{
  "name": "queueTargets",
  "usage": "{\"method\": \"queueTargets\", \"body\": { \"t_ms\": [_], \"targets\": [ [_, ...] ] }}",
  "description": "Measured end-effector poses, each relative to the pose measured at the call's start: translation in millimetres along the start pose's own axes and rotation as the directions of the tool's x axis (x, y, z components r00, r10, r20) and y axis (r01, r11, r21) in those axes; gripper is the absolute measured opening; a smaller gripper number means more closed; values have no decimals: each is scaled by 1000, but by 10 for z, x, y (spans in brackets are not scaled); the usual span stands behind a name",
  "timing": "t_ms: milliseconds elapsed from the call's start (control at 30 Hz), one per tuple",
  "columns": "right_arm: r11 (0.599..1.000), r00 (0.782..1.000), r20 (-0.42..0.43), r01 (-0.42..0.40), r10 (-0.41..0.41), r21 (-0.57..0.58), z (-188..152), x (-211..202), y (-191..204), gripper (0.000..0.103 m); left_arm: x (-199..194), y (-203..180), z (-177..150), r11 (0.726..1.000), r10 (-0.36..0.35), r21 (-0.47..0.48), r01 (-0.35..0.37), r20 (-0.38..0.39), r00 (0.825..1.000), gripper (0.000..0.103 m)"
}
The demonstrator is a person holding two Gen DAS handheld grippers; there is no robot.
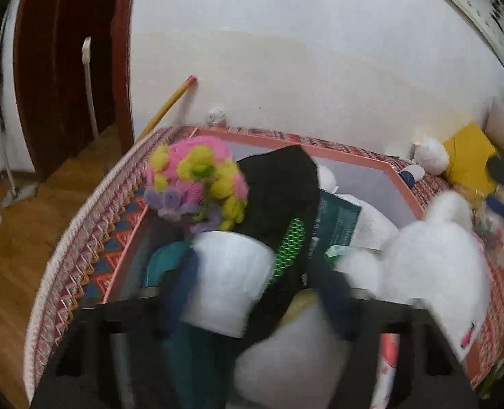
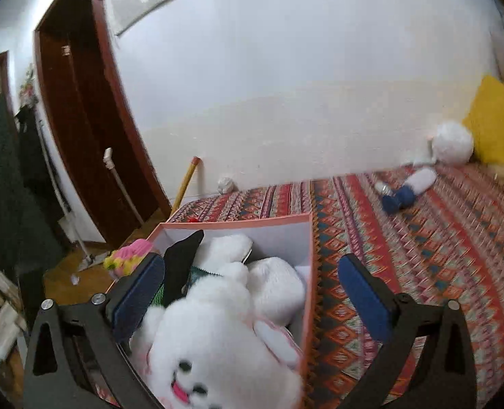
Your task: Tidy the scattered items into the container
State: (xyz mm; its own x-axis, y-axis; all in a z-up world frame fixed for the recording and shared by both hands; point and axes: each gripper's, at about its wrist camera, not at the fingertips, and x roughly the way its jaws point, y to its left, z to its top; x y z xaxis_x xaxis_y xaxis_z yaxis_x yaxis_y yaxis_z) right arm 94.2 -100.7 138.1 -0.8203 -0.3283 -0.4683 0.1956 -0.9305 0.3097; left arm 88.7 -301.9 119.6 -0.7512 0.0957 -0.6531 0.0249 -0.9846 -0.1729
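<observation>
A pink cardboard box (image 2: pixel 311 272) stands on the patterned cloth; it also shows in the left wrist view (image 1: pixel 402 184). In it lie a white plush rabbit (image 2: pixel 218 351), a black garment (image 2: pixel 180 262) and a teal notebook (image 1: pixel 337 225). My left gripper (image 1: pixel 252 289) is shut on a white pot (image 1: pixel 228 279) that holds pink, yellow and purple fuzzy flowers (image 1: pixel 197 184), over the box. My right gripper (image 2: pixel 248 296) is open and empty, just above the rabbit. A white and blue item (image 2: pixel 405 191) lies loose on the cloth far right.
A white ball-like thing (image 2: pixel 453 143) and a yellow cushion (image 2: pixel 497 122) sit at the back right by the wall. A crumpled white ball (image 2: pixel 225 184) and a yellow stick (image 2: pixel 185 184) are at the wall. A brown door (image 2: pixel 81 136) and wooden floor lie left.
</observation>
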Motion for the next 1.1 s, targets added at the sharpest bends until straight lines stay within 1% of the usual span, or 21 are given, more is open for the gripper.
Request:
{"method": "queueTargets", "body": {
  "t_ms": [33, 67, 133, 167, 233, 267, 300, 333, 400, 500, 567, 600, 633, 767, 833, 900, 933, 1000, 1033, 1067, 1100],
  "targets": [
    [999, 999, -19, -29, 29, 16, -63, 72, -14, 102, 4, 77, -7, 999, 0, -36, 0, 3, 1000, 35],
    [999, 997, -58, -53, 54, 14, -174, 168, 5, 102, 32, 87, -12, 999, 5, -51, -5, -3, 1000, 31],
    [998, 986, -160, -45, 36, -53, -311, 366, 69, 102, 36, 115, -30, 998, -8, -62, 7, -9, 1000, 24],
    [995, 983, -181, -51, 35, -82, -321, 397, 92, 102, 21, 120, -37, 998, -6, -59, 6, -7, 1000, 24],
    [988, 983, -177, -66, 40, -142, -327, 367, 178, 102, -1, 158, -41, 997, -16, -72, 15, -5, 1000, 22],
    [987, 980, -196, -67, 37, -146, -336, 363, 180, 99, -24, 178, -48, 996, -27, -81, 27, -3, 1000, 20],
    [987, 973, -220, -103, 74, -126, -343, 369, 156, 72, -64, 189, -60, 995, -41, -90, 41, 1, 999, 12],
    [988, 968, -234, -121, 96, -93, -331, 389, 102, 58, -136, 199, -68, 993, -56, -105, 56, 9, 998, 1],
    [987, 967, -218, -150, 133, -60, -304, 347, 39, 50, -262, 216, -100, 989, -85, -121, 86, 12, 996, 0],
    [978, 962, -179, -206, 206, 20, -238, 220, -60, 41, -453, 128, -129, 992, -80, -96, 83, 31, 996, 0],
    [958, 952, -125, -268, 280, 101, -159, 67, -177, 29, -578, 64, -128, 992, -85, -84, 89, 50, 995, 0],
    [945, 945, -95, -299, 313, 134, -119, -24, -252, 7, -638, 40, -134, 992, -89, -83, 94, 62, 994, 0],
    [923, 934, -59, -338, 354, 183, -73, -126, -367, 4, -727, 11, -132, 991, -95, -82, 101, 81, 992, 0],
    [905, 936, 105, -350, 335, 240, 86, -547, -694, 3, -971, -39, -99, 985, -128, -95, 142, 135, 982, 0],
    [890, 930, 196, -356, 310, 284, 154, -787, -936, 4, -1085, -94, -56, 980, -157, -96, 174, 161, 974, 0],
    [892, 927, 291, -326, 237, 313, 216, -1039, -1184, 3, -1179, -151, -43, 977, -176, -89, 194, 178, 968, 0],
    [900, 926, 331, -293, 182, 322, 253, -1142, -1285, 3, -1232, -210, -37, 974, -196, -80, 214, 187, 963, 0],
    [924, 910, 413, -171, 16, 342, 281, -1389, -1502, 3, -1286, -313, -37, 968, -227, -60, 243, 195, 954, 0],
    [930, 905, 423, -112, -50, 350, 319, -1431, -1567, 3, -1290, -367, -42, 966, -240, -48, 253, 194, 951, 0],
    [927, 900, 395, 28, -187, 374, 339, -1438, -1658, 3, -1287, -413, -56, 967, -241, -37, 252, 189, 952, 0],
    [906, 889, 340, 163, -307, 390, 348, -1377, -1732, 5, -1281, -445, -70, 970, -232, -28, 241, 183, 955, 0]
  ]
}}
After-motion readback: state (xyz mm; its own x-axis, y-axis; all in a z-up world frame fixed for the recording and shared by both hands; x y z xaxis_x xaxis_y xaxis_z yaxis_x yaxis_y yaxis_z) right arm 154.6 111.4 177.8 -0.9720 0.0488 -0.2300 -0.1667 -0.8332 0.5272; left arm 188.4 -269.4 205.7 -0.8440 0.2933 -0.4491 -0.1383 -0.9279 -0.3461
